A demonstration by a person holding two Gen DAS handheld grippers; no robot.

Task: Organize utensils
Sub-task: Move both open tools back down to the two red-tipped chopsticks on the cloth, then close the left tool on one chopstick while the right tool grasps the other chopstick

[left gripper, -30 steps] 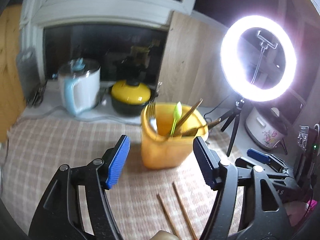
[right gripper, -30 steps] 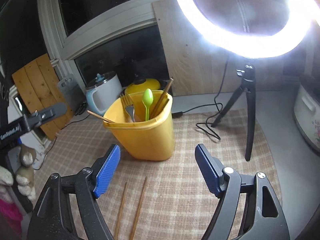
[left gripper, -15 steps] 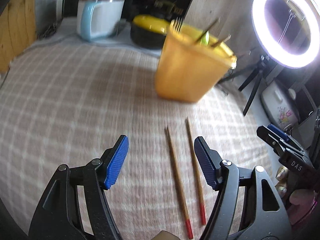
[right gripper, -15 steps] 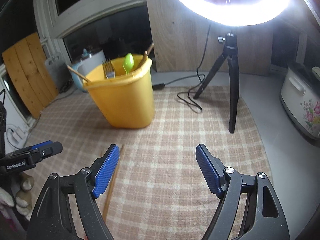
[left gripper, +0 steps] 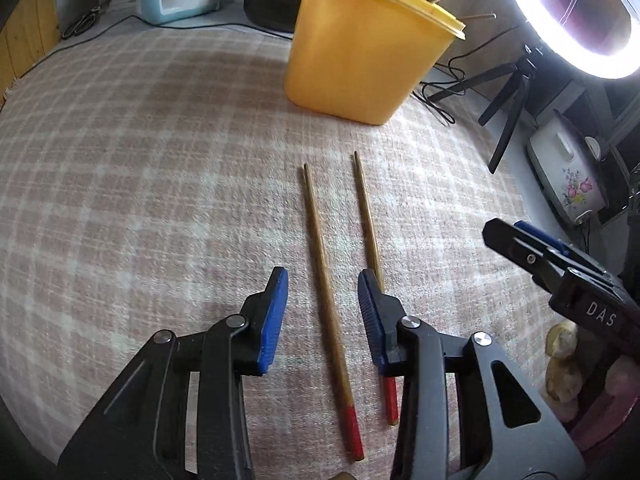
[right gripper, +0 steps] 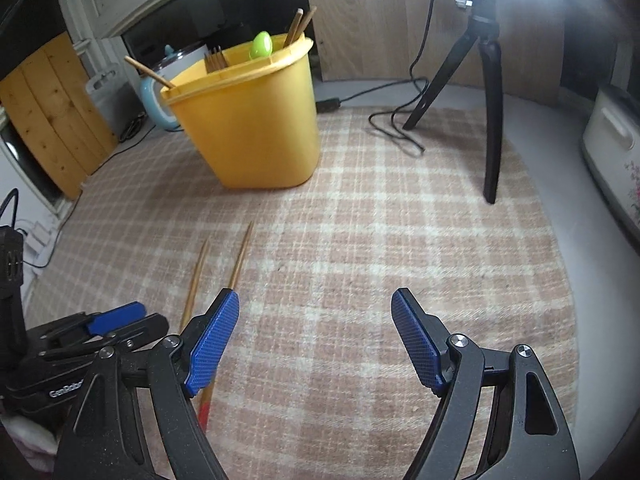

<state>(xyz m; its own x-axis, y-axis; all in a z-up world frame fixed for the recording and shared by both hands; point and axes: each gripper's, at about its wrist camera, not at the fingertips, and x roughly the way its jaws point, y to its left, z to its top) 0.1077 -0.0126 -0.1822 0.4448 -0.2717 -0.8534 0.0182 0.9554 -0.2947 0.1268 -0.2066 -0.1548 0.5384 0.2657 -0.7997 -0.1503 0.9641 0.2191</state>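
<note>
The left gripper (left gripper: 322, 308) has dropped low over the table (left gripper: 120, 180) and narrowed its jaws, which are now straddling the left chopstick (left gripper: 320, 248) without yet clamping it; the right chopstick (left gripper: 366, 208) is lying just beside, partly under one jaw. A pickup toward the yellow bin (right gripper: 248, 120) is likely beginning. The right gripper (right gripper: 316, 340) is idling, jaws spread and empty. "DAS" and, apparently, "GenRobo" are showing on the gripper bodies.
</note>
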